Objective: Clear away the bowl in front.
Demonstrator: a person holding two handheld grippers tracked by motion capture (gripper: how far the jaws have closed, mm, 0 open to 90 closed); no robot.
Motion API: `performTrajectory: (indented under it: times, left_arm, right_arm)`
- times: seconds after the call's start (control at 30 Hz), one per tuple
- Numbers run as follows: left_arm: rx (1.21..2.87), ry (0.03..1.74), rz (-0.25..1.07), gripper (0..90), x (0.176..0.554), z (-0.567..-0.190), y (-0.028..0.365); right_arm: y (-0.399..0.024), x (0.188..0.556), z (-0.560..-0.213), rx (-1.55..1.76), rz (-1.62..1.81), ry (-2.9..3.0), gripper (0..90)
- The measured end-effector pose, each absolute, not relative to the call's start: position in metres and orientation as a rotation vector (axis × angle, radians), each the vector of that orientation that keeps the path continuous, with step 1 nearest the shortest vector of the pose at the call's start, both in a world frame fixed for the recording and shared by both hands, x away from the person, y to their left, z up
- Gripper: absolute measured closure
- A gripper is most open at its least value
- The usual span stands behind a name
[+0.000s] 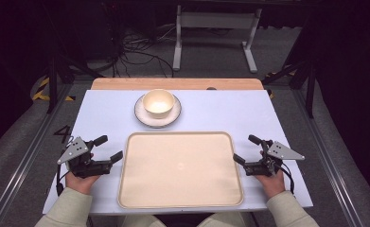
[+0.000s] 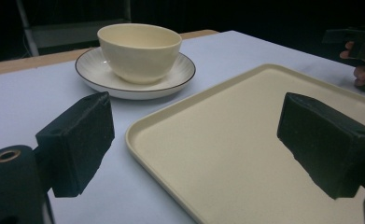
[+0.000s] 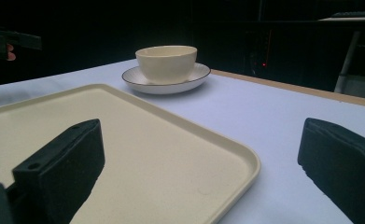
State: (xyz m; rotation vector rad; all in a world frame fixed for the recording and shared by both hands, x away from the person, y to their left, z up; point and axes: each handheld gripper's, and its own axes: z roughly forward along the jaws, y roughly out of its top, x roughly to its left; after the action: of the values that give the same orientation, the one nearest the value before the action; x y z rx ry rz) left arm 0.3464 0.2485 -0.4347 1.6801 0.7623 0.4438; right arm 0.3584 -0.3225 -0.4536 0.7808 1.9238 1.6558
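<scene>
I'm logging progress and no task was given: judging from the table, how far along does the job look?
Nothing looks done yet. The bowl sits in the saucer beyond the tray, which holds nothing. In hand: nothing; the left hand-held gripper and the right hand-held gripper rest open on either side of the tray. If the tray is meant to be loaded, all of that is left.

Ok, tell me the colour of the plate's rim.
The plate is white with a thin dark line round its rim, clearest in the left gripper view.

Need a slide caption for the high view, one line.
Open grippers, left and right, flank an empty tray; a bowl sits on a plate behind it.
</scene>
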Motion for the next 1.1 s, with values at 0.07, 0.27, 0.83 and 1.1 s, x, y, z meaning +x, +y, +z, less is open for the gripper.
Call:
performTrajectory:
  times: [0.07,0.27,0.83,1.1]
  left_arm:
    - [1.677,0.755,0.445,11.8,0.345,-0.432,0.248]
    - [1.689,0.731,0.45,11.3,0.343,-0.425,0.246]
    - [1.654,0.712,0.41,10.5,0.345,-0.401,0.241]
    - [1.684,0.704,0.403,10.3,0.364,-0.39,0.23]
  right_arm:
    - [-0.323,0.358,-0.454,0.781,1.655,1.924,0.8]
    - [-0.323,0.359,-0.454,0.783,1.655,1.923,0.8]
    - [-0.322,0.36,-0.454,0.798,1.653,1.929,0.8]
    - [-0.323,0.36,-0.454,0.797,1.653,1.929,0.8]
